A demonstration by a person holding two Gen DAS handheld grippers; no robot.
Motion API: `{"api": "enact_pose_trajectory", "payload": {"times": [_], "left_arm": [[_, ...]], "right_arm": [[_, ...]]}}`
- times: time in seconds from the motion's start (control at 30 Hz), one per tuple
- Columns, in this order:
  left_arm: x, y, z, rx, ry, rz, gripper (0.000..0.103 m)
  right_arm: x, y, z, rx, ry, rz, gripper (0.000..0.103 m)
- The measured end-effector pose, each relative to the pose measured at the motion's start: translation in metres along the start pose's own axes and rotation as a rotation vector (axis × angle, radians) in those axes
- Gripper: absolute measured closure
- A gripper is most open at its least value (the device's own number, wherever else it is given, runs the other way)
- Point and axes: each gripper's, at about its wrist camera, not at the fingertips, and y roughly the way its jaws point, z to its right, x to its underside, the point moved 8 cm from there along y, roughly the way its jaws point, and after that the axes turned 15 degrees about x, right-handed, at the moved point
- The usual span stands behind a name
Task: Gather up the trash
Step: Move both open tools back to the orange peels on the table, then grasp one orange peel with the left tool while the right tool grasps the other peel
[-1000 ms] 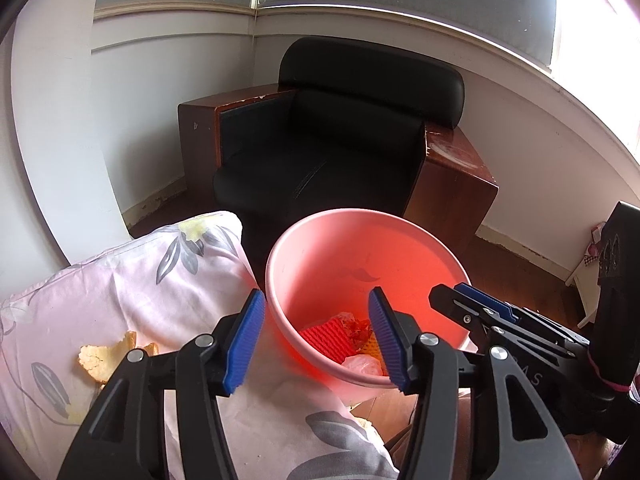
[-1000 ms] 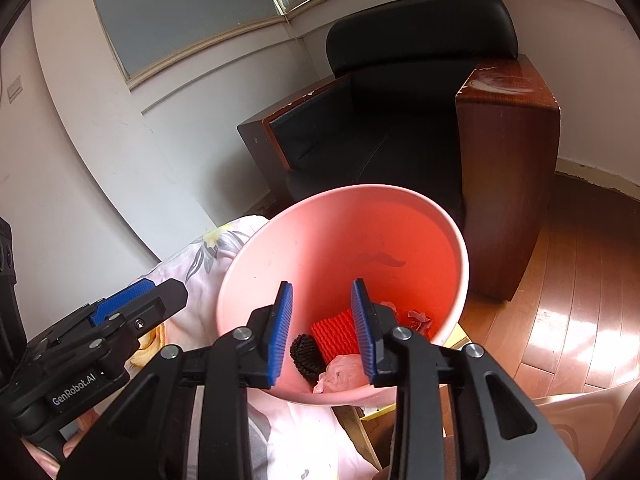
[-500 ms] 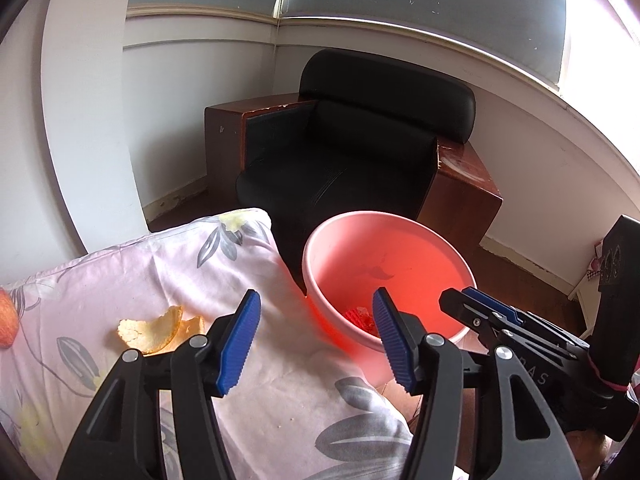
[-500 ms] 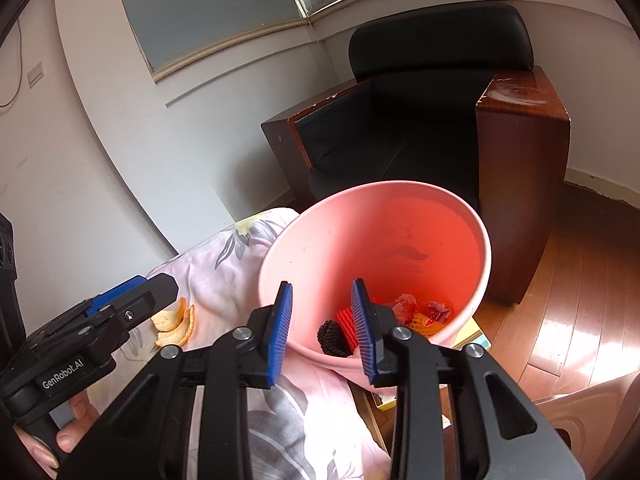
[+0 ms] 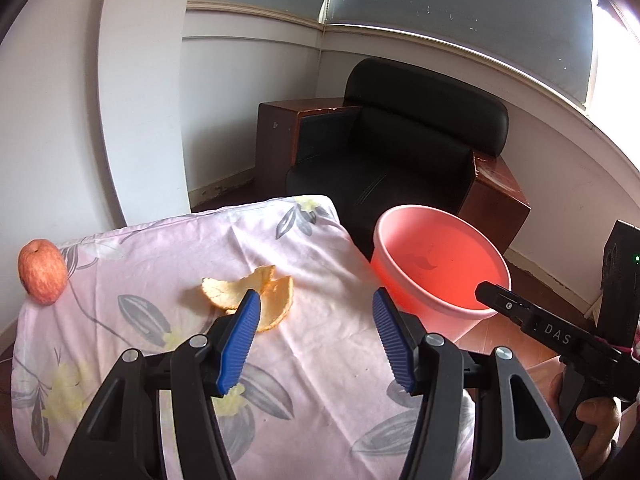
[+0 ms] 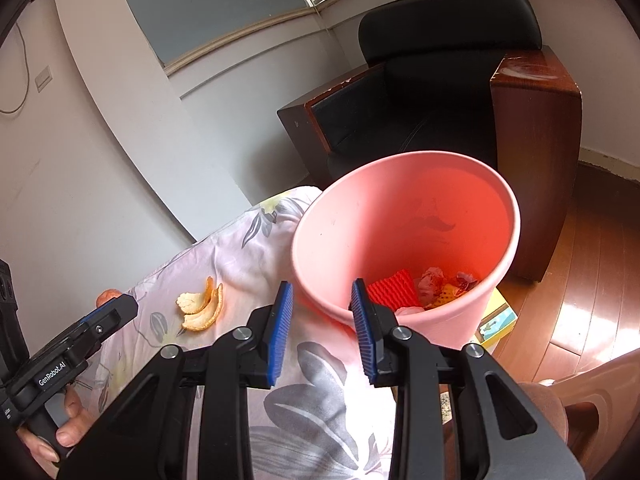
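The left claw (image 5: 316, 336) is hovering over the flowered sheet (image 5: 320, 380) on the desk, its blue pads spread wide with nothing between them, the jaws having just been opening a little further. The orange peel (image 5: 250, 294) is lying just ahead of it and slightly to its left, partly behind the left pad, a curled strip with its long axis running roughly across the claw's line. This hand looks much the nearer, so the pickup is probably its job. The right claw (image 6: 322, 328) is waiting at the pink bin's (image 6: 400, 168) near rim, partly open and empty. The bin, already holding scraps, is standing just off the desk's right edge. An apple (image 5: 42, 272) is sitting at the far left corner, well clear. Nothing is blocking the peel.
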Motion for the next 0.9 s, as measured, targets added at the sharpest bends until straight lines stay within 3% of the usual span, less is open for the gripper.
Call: {"api": "enact_pose_trajectory", "payload": {"times": [0.43, 0.67, 0.9], "left_arm": [[0.031, -0.022, -0.058, -0.103, -0.074, -0.002, 0.046], [0.03, 0.0, -0.086, -0.129, -0.134, -0.018, 0.047], [0.018, 0.04, -0.11, -0.129, -0.153, -0.036, 0.06]], "right_arm": [[0.031, 0.013, -0.047, -0.047, -0.115, -0.074, 0.072], [0.041, 0.021, -0.063, -0.068, -0.162, -0.102, 0.072], [0.045, 0.028, -0.078, -0.093, -0.205, -0.118, 0.072]]}}
